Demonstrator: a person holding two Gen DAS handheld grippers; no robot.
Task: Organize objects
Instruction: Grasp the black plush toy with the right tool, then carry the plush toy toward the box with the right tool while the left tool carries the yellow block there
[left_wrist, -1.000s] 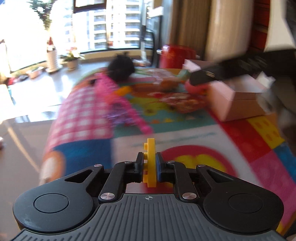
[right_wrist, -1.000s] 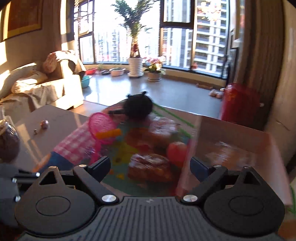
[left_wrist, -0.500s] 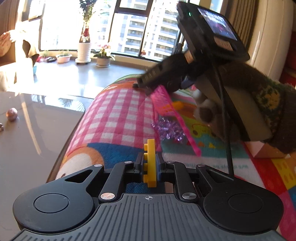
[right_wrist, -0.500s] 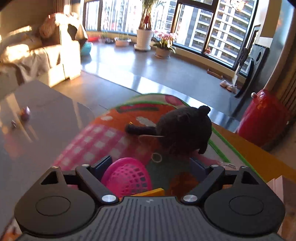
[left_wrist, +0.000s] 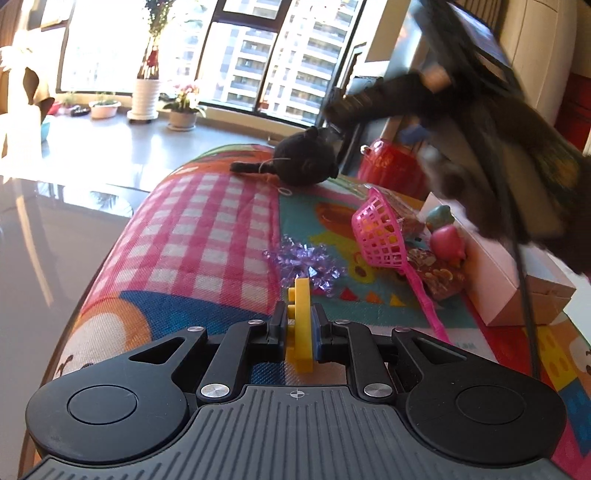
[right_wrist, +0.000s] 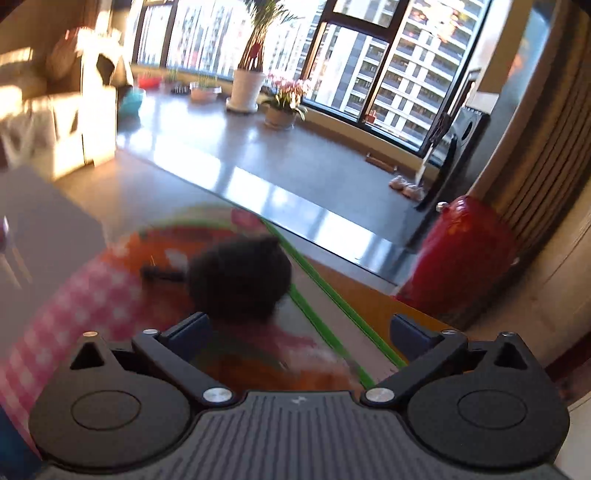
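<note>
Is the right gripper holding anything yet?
No, the right gripper is open and empty, its fingers spread above the black plush toy.

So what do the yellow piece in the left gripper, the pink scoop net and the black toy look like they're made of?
Yellow piece: apparently hard molded plastic, smooth, with studs. Pink scoop net: rigid plastic, likely, with an open molded lattice. Black toy: seemingly plush fabric, fuzzy and matte with soft edges.

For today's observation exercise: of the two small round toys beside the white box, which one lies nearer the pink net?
The pink toy: it lies beside the pink net, while the teal toy sits behind it, against the white box.
</note>
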